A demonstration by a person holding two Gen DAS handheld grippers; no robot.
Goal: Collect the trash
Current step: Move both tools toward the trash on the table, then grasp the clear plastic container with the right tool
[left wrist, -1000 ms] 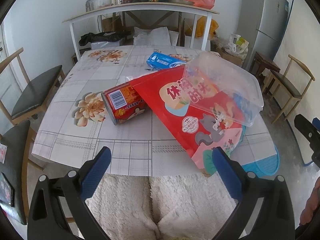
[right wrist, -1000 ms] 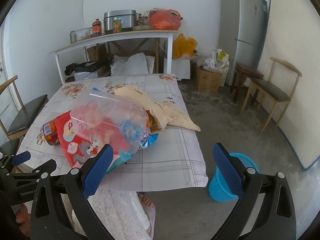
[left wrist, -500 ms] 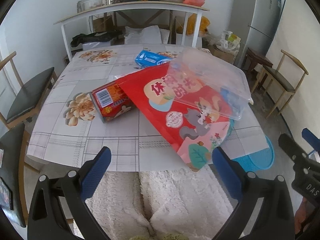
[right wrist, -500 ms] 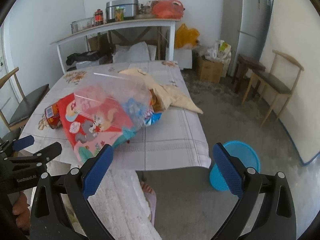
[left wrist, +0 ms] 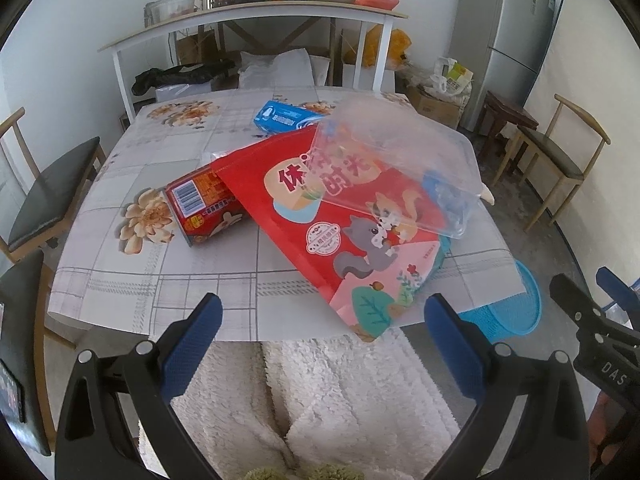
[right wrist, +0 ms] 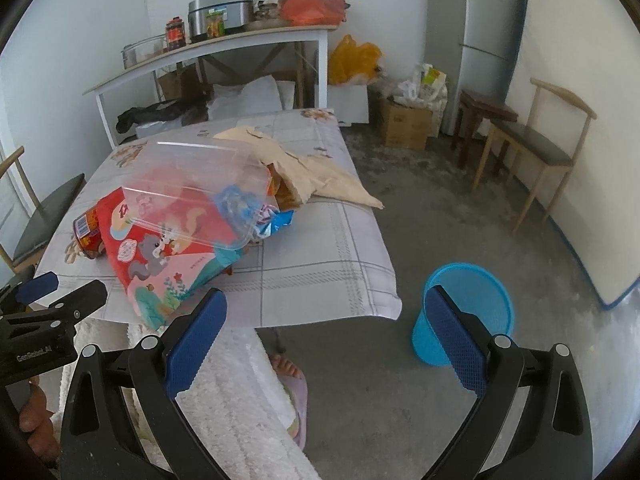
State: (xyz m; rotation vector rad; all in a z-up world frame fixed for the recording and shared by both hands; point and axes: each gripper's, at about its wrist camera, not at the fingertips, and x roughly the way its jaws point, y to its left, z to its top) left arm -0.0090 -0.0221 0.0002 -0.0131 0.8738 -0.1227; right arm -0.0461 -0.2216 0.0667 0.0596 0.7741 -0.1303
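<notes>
Trash lies on the table [left wrist: 120,288]: a red snack bag [left wrist: 332,216] overhanging the near edge, a clear plastic container [left wrist: 400,156] on top of it, a red can [left wrist: 200,204] on its side, a blue packet [left wrist: 284,118] farther back. The right wrist view shows the bag [right wrist: 160,248], the container [right wrist: 200,184], the can [right wrist: 86,232], torn brown paper [right wrist: 312,168] and a crumpled blue wrapper [right wrist: 272,220]. A blue trash basket [right wrist: 464,312] stands on the floor right of the table. My left gripper [left wrist: 322,340] and right gripper [right wrist: 324,340] are open, empty, short of the table.
Wooden chairs stand left of the table [left wrist: 44,196] and by the right wall [right wrist: 536,148]. A shelf table [left wrist: 256,16] with pots and jars is behind, a fridge [right wrist: 476,40] at back right. A white fluffy cover [left wrist: 340,400] lies below the grippers.
Both grippers have pulled back and a little higher from the table; the table and trash look farther away, and the blue basket shows more fully. Nothing was taken hold of.
</notes>
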